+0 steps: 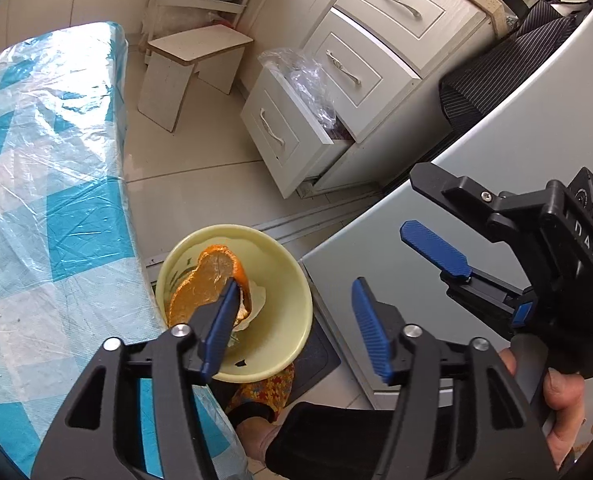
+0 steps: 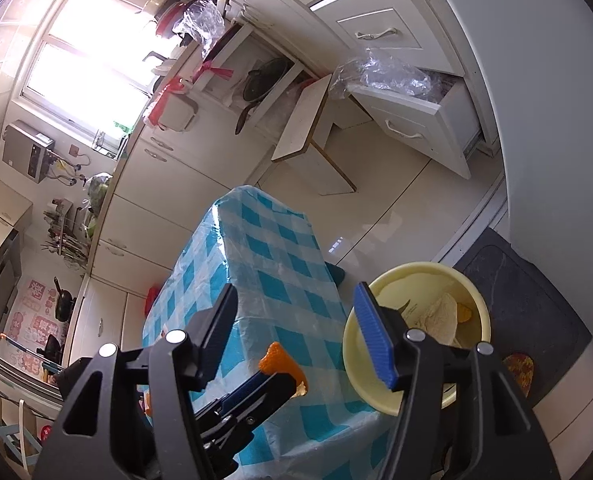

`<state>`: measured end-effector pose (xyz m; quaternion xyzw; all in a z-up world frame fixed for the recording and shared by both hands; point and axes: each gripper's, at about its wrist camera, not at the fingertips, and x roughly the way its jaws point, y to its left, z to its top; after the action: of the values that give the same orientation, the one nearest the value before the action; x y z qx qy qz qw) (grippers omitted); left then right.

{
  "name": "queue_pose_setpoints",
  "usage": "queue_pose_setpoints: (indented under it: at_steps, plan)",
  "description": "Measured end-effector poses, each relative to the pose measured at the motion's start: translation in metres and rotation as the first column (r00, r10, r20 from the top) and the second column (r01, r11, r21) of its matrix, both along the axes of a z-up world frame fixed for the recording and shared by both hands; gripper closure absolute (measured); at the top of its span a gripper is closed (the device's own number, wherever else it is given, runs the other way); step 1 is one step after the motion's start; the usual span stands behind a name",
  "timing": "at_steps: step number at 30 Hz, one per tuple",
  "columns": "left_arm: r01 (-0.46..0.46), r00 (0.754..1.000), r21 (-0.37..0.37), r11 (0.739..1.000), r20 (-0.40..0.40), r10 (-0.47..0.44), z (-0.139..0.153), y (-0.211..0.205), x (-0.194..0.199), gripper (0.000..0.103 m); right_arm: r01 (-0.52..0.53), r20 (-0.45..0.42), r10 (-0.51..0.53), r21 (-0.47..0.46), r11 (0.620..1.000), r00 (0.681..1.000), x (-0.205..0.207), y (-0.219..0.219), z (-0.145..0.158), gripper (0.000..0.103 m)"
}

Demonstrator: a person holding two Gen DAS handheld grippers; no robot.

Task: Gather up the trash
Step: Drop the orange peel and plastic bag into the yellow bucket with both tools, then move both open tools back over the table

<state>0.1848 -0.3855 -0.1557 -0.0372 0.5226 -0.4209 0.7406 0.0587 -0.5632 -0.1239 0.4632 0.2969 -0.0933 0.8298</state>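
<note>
A large piece of orange peel (image 1: 204, 284) hangs over a pale yellow bin (image 1: 284, 280) that stands beside the table's edge. The peel leans against the tip of one finger (image 1: 216, 320) of my left gripper (image 1: 296, 328), whose jaws stand wide apart and do not pinch it. My right gripper (image 1: 410, 204) hovers to the right of the bin, open and empty. In the right wrist view my right gripper (image 2: 296, 320) frames the table and the bin (image 2: 356, 344), which holds crumpled white paper (image 2: 440, 316) and an orange scrap. The left gripper (image 2: 280, 380) shows below with the peel (image 2: 278, 360) at its tip.
The table (image 1: 56, 160) wears a blue-and-white checked cloth under clear plastic. A grey fridge side (image 1: 496, 128) rises on the right, with a dark mat (image 2: 528, 288) at its foot. Beyond are an open drawer (image 1: 288, 128) stuffed with plastic bags and a small white stool (image 1: 192, 64).
</note>
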Motion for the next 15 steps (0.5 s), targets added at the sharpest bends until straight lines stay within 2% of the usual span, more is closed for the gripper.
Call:
queue_pose_setpoints:
  at_steps: [4,6,8,12,15]
  plan:
    - [0.047,0.998,-0.001,0.999,-0.046,-0.047,-0.001,-0.002,0.004,0.035,0.007,0.006,-0.007,-0.01,1.0,1.0,0.0,0.0,0.001,0.044]
    - [0.061,0.997,0.032,0.998,-0.05,-0.06,-0.002,-0.005,0.004,0.03,0.011,0.01,-0.011,-0.011,1.0,1.0,0.0,-0.001,0.002,0.043]
    - [0.067,0.998,0.091,0.994,-0.024,-0.065,-0.003,-0.009,0.002,0.029,0.012,0.008,-0.012,-0.013,1.0,1.0,0.001,-0.001,0.001,0.043]
    - [0.054,0.999,0.075,0.996,-0.002,-0.054,0.003,-0.001,-0.001,0.029,0.01,0.01,-0.01,-0.015,1.0,1.0,0.002,-0.001,0.001,0.043]
    - [0.026,0.997,0.078,0.997,0.074,-0.032,0.016,0.012,-0.008,0.029,0.005,0.008,-0.005,-0.018,1.0,1.0,0.003,-0.001,0.001,0.043]
